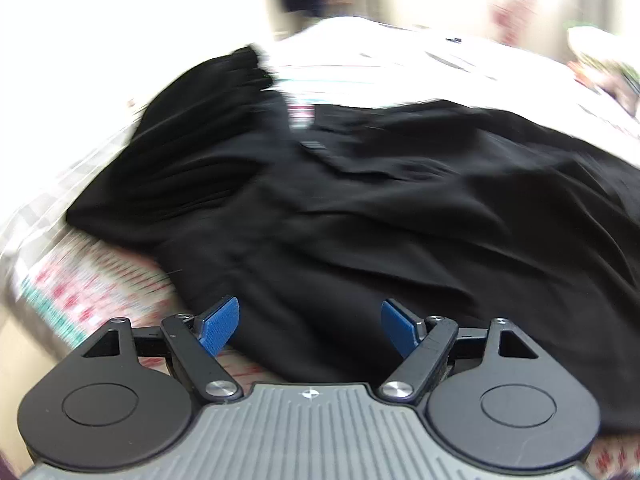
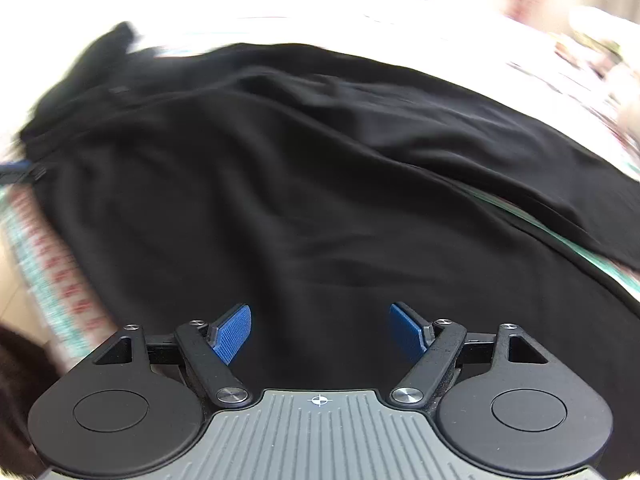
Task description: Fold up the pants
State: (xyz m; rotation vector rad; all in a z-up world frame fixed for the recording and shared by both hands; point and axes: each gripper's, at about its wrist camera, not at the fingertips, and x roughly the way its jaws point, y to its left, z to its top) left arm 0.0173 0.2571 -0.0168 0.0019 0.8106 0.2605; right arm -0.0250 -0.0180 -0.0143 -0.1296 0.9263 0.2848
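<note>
Left gripper (image 1: pixel 310 326): jaws wide apart, blue pads (image 1: pixel 219 326) clear of the cloth, nothing held. Right gripper (image 2: pixel 320 332): same, jaws spread, nothing between them, pads not pressing on anything. Both point down at the black pants (image 1: pixel 360 208), which lie rumpled just past the fingertips, spread over a patterned red-and-green bed cover (image 1: pixel 88 292). Further back, white bedding (image 1: pixel 380 64). Frames blurred w/ motion, so details beyond that can't be told.

Each wrist camera looks steeply down, close over its hand-held gripper; both views share the black pants (image 1: pixel 360 208) (image 2: pixel 304 184).
</note>
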